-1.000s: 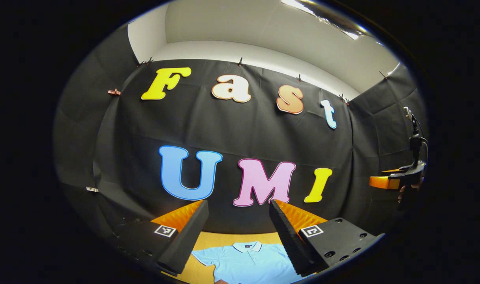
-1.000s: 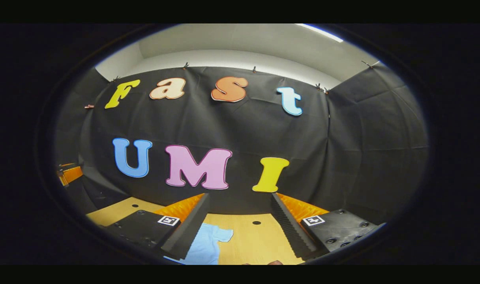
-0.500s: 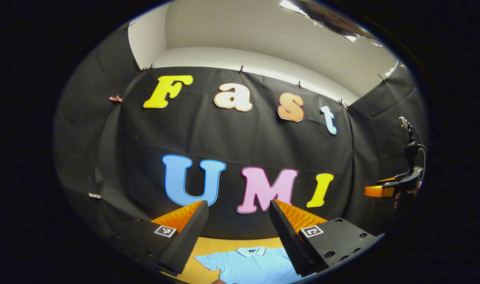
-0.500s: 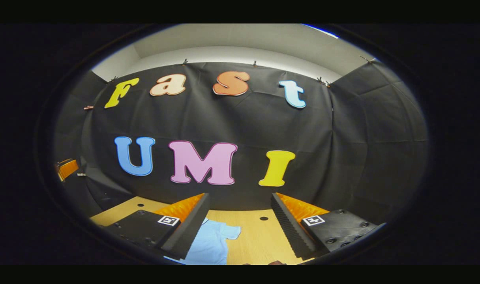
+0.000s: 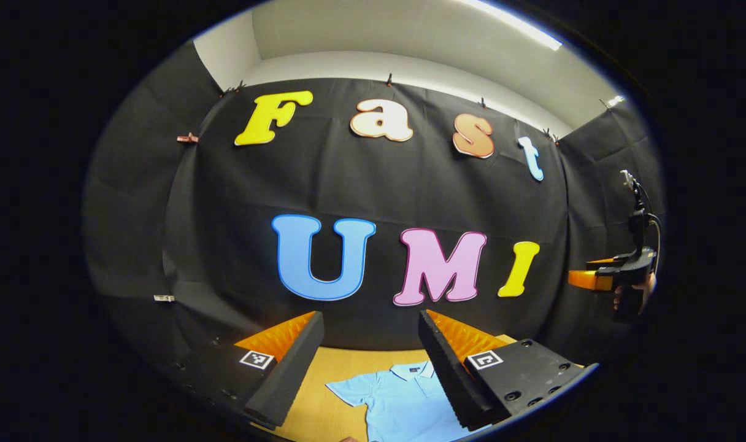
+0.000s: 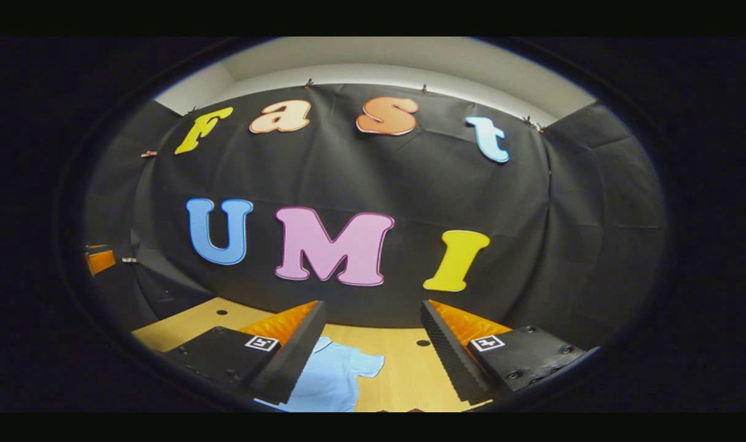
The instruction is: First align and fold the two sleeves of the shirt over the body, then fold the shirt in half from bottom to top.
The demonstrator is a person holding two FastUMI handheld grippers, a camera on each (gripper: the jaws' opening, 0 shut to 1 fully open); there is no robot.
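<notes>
— so, left side first: what is the left gripper [image 5: 368,350] doing?
— it is held up off the surface [image 5: 324,405], aimed at the booth's black cloth wall [image 5: 348,196]. its fingers [image 5: 287,368] stand wide apart with nothing between them.
— and the shirt [image 5: 403,402]?
— light blue, short-sleeved, with a collar. in the left gripper view it lies flat on the wooden surface below the fingers, collar toward the wall, one sleeve spread out to the side. part of the body is hidden behind the finger on the right of that view.
— folded at all?
— no fold noted. the sleeve in sight lies out from the body in both views.
— anything at the right edge of the left gripper view?
— the right gripper [image 5: 584,279], far off, raised in the air beside the side wall, with a hand [image 5: 634,294] on its handle. well apart from the shirt.
— its own view, then?
— the right gripper [image 6: 371,341] is likewise off the surface [image 6: 403,374], fingers [image 6: 293,362] spread wide, empty. the shirt [image 6: 333,380] shows low in the gap, partly behind the finger on the left of that view, one sleeve out on the bare wood. two small dark holes [image 6: 423,342] mark the surface near the wall.
— contact with the shirt?
— none from either gripper.
</notes>
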